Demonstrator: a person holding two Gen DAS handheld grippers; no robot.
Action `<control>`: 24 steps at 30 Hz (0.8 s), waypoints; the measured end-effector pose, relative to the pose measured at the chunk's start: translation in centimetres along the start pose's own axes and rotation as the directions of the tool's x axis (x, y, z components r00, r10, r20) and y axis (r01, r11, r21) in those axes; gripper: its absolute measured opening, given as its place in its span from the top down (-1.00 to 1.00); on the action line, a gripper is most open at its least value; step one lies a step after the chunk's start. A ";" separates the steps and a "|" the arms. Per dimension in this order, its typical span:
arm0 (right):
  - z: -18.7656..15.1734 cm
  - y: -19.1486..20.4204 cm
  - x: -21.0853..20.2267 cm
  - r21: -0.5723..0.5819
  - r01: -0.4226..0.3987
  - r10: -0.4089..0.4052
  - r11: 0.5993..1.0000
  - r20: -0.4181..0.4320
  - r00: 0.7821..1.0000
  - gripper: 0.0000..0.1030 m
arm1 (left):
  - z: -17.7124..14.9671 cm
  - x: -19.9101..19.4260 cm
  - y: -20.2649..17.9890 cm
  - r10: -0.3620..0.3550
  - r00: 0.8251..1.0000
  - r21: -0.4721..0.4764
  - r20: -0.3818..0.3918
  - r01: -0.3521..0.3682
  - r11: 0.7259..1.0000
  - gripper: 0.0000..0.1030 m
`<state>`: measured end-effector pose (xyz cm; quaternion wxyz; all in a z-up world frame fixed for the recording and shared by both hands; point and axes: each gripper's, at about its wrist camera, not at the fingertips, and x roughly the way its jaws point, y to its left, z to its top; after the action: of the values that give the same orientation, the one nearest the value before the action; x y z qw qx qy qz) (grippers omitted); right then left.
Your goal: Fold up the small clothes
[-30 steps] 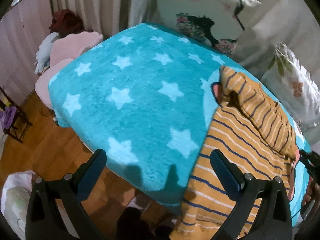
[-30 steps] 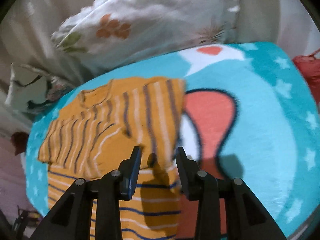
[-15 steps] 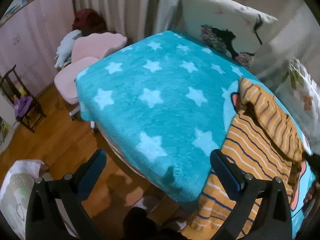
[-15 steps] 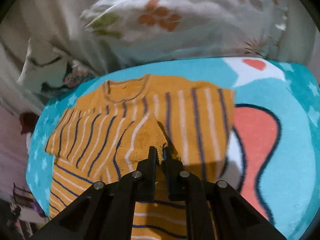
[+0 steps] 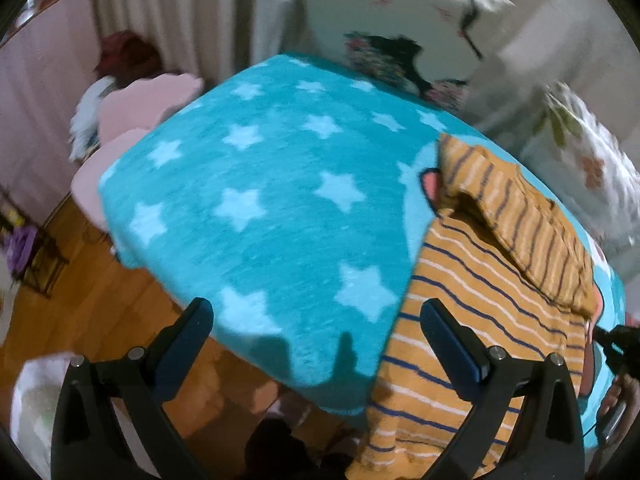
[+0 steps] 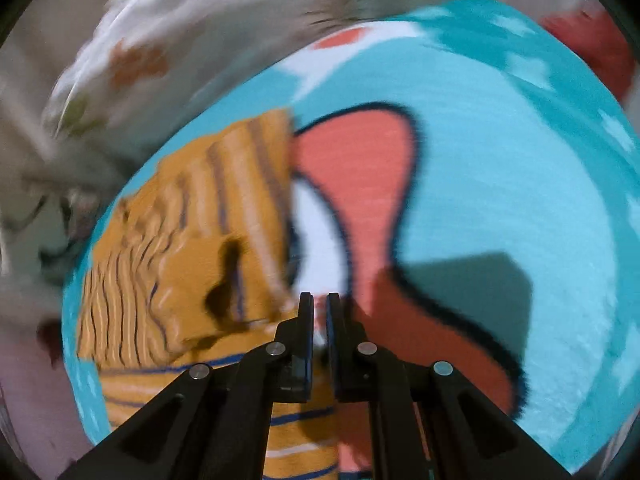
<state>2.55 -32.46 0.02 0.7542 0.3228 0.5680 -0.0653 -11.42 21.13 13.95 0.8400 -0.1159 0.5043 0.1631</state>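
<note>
**Striped Shirt Partly Folded on Star Blanket**

The blanket (image 5: 260, 216) is teal with pale stars and covers the bed; in the right wrist view a large red and white printed figure shows on it. Pillows (image 5: 404, 52) with printed patterns lie along the far edge. A pink chair (image 5: 136, 112) stands at the far left, beside the bed, on a wood floor (image 5: 80, 304).

The shirt (image 5: 480, 292) is orange with dark blue and white stripes. It lies on the right part of the blanket, its near hem hanging over the near edge. One part is folded across the upper body.

The left gripper (image 5: 316, 328) hovers above the near edge of the blanket, jaws spread wide, holding nothing.

The right gripper (image 6: 318, 308) sits at the right edge of the shirt (image 6: 192, 248). Its jaws stand nearly together with a narrow gap. The frame is blurred; whether cloth is pinched cannot be determined.
</note>
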 end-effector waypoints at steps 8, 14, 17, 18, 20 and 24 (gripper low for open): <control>-3.3 -0.9 -1.8 0.006 0.061 -0.061 0.998 0.027 0.998 0.39 | 1.4 1.0 -0.4 -0.050 0.999 0.035 -0.012 0.050 0.998 -0.99; -6.6 2.1 -1.6 -0.062 0.103 -0.102 0.993 0.020 0.995 0.23 | 2.3 1.6 0.2 -0.082 0.997 0.063 -0.011 0.083 0.995 -1.00; -8.4 4.6 -1.7 -0.117 0.129 -0.126 0.985 0.036 0.991 0.22 | 2.8 1.7 0.9 -0.092 0.996 0.073 -0.008 0.092 0.993 -1.00; -8.9 5.4 -1.7 -0.134 0.133 -0.129 0.982 0.040 0.991 0.15 | 3.0 1.7 1.3 -0.094 0.996 0.073 -0.005 0.094 0.993 -1.00; -9.9 6.9 -1.5 -0.164 0.149 -0.144 0.975 0.043 0.989 0.07 | 3.3 1.9 2.1 -0.096 0.995 0.069 0.000 0.096 0.993 -1.00; -11.6 9.3 -0.9 -0.223 0.224 -0.214 0.949 0.069 0.974 -0.05 | 3.8 2.4 3.6 -0.106 0.994 0.057 -0.004 0.106 0.993 -0.99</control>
<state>-2.90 -18.94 2.97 0.7868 0.1670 0.5874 -0.0895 -8.73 26.20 13.46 0.8502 -0.1184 0.5024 0.1038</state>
